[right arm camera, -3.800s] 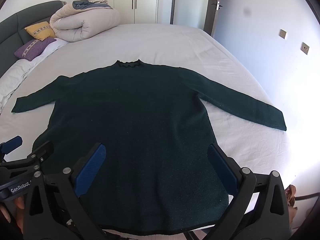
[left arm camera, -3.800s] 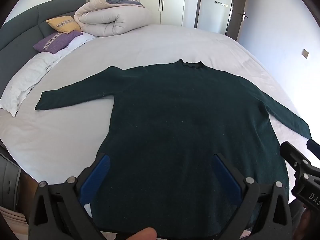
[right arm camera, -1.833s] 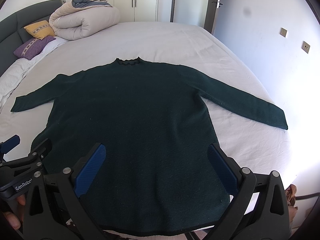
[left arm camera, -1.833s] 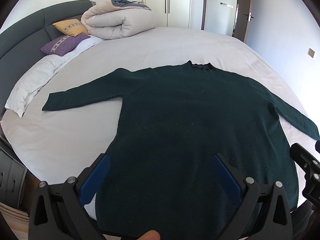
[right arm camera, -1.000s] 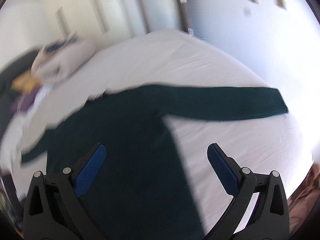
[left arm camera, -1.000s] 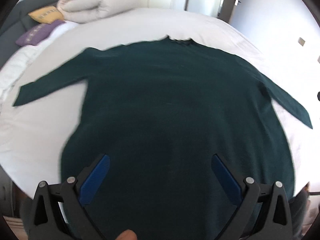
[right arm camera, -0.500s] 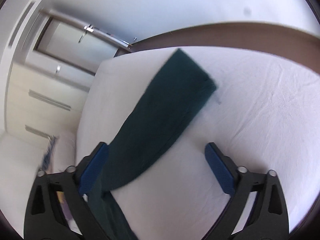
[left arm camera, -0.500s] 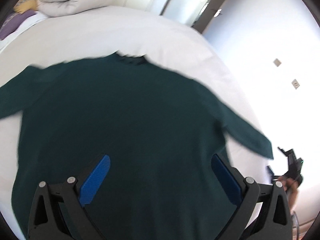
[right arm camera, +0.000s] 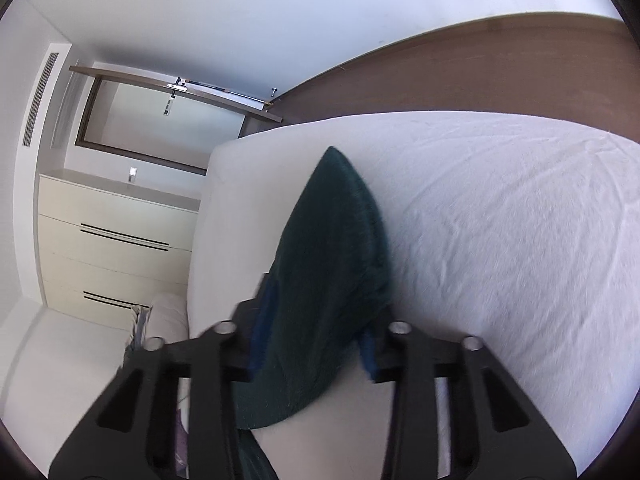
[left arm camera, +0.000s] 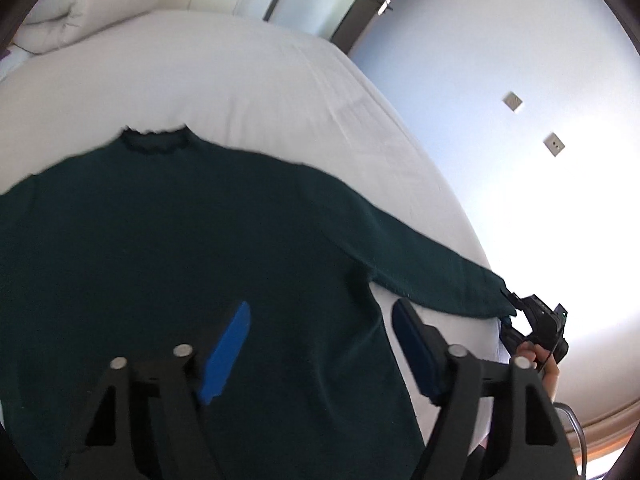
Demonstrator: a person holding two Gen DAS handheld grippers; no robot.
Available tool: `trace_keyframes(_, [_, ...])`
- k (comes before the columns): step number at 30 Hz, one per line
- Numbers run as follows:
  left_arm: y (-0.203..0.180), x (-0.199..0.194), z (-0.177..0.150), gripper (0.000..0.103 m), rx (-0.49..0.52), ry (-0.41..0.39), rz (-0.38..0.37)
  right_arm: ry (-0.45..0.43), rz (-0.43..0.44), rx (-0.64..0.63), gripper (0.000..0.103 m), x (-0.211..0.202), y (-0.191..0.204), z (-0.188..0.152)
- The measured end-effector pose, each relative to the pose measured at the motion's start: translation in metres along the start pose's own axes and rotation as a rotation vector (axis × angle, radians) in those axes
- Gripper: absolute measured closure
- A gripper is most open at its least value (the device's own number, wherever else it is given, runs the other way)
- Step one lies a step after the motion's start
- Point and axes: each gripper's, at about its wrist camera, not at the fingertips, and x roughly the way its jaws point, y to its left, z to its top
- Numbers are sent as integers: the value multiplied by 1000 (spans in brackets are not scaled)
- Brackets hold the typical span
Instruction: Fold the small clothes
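Observation:
A dark green sweater point(left arm camera: 172, 248) lies flat on the white bed point(left arm camera: 280, 92), collar to the far side. Its right sleeve point(left arm camera: 436, 276) stretches toward the bed's right edge. My left gripper point(left arm camera: 324, 332) is open above the sweater's right side seam, with the right pad over the sheet. My right gripper point(right arm camera: 312, 324) has its jaws closed around the sleeve cuff point(right arm camera: 332, 248), which fills the space between the fingers. In the left wrist view the right gripper point(left arm camera: 536, 328) sits at the cuff end of the sleeve.
A rolled duvet point(left arm camera: 80, 16) lies at the head of the bed. White drawers point(right arm camera: 116, 240) and a door point(right arm camera: 160, 116) stand beyond the bed. Brown floor point(right arm camera: 500, 64) runs along the bed's right edge.
My right gripper swung out to the right sleeve's cuff and closed its jaws around it. My left gripper moved right over the sweater's body toward the side seam.

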Motion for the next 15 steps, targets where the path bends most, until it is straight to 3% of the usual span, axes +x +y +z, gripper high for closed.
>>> trace_keyframes(4, [1,13,-2,35,-13,36,-29,5,-18,-25,95,13,12,14])
trace_keyframes(7, [0,20,2,35,-34,50,-72,-4,-45,-122,96,19,39,16])
trace_keyframes(10, [-5,23,9,35,-30,46,-117,6,-48,-295,96,26,95,14])
trace_keyframes(14, [-16,27,22,30,-28,57,-189,58,-23,-659,96,38,186,-41])
trace_keyframes(15, [-19,29,25,28,-30,68,-220,69,-20,-732,96,34,192,-67])
